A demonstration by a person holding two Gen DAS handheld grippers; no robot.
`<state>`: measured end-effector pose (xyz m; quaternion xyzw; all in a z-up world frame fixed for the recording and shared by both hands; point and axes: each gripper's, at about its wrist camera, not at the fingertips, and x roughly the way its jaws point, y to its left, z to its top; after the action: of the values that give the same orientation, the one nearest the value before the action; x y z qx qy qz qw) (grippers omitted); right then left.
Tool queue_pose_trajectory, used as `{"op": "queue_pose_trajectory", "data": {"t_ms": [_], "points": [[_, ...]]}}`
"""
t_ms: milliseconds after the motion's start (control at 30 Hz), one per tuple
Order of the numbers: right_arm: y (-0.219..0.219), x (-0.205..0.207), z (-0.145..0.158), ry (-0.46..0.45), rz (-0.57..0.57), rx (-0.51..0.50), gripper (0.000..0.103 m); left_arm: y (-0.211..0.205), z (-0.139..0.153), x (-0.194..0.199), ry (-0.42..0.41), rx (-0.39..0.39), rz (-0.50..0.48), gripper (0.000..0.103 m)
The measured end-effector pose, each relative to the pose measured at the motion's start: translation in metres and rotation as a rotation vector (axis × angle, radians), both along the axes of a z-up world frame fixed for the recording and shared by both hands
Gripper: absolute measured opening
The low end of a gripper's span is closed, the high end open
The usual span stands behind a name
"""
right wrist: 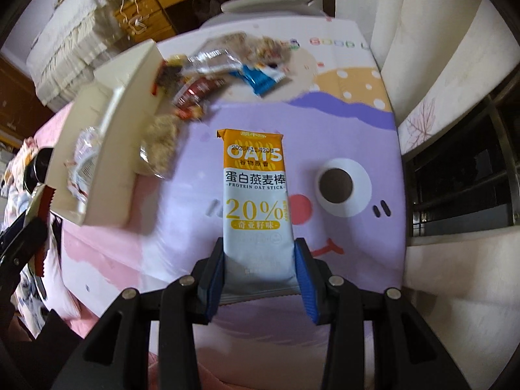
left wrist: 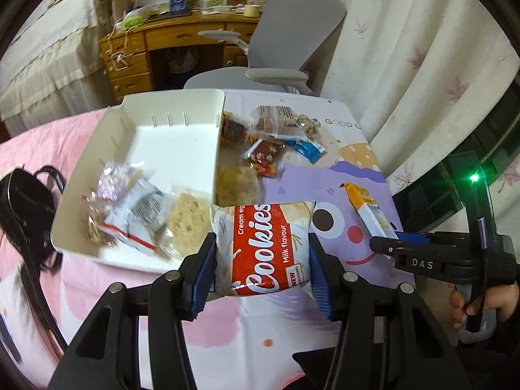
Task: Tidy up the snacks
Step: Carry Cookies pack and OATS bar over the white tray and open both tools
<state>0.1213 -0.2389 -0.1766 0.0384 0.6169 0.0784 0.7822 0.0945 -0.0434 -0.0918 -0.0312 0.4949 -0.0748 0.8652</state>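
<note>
A: Tray (left wrist: 208, 149) first, what's in it?

B: White, open-topped, lying on the table (left wrist: 351, 195). Near its front wall sit a silvery crinkled packet (left wrist: 118, 175), a white wrapper with a barcode (left wrist: 146, 208) and a clear-wrapped oat cake (left wrist: 188, 221). The back half is bare.

A: And outside?

B: Loose snacks (left wrist: 273, 143) are heaped just beside the tray's right wall.

A: The grippers?

B: The left hand-held gripper (left wrist: 261, 269) pinches a red-and-white cookies bag (left wrist: 260, 247) above the tray's near corner. The right hand-held gripper (right wrist: 260, 279) clamps a protein oat stick (right wrist: 256, 195) over the table.
</note>
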Motion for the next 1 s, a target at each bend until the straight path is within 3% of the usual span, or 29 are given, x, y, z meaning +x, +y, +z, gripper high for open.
{"op": "queue_pose_trajectory", "data": {"t_ms": [267,667,1000], "points": [[0.041,-0.009,0.030,-0.126,-0.073,0.048,0.040,0.053,0.017,0.018,-0.029,-0.006,-0.082,0.051],[0.125,-0.020,0.056,-0.299,-0.135,0.147,0.041,0.147,0.015,0.045,-0.011,0.025,-0.133,0.052],[0.202,-0.025,0.064,-0.389,-0.055,0.176,0.041,0.209,0.006,0.059,0.008,0.027,-0.134,0.052]]}}
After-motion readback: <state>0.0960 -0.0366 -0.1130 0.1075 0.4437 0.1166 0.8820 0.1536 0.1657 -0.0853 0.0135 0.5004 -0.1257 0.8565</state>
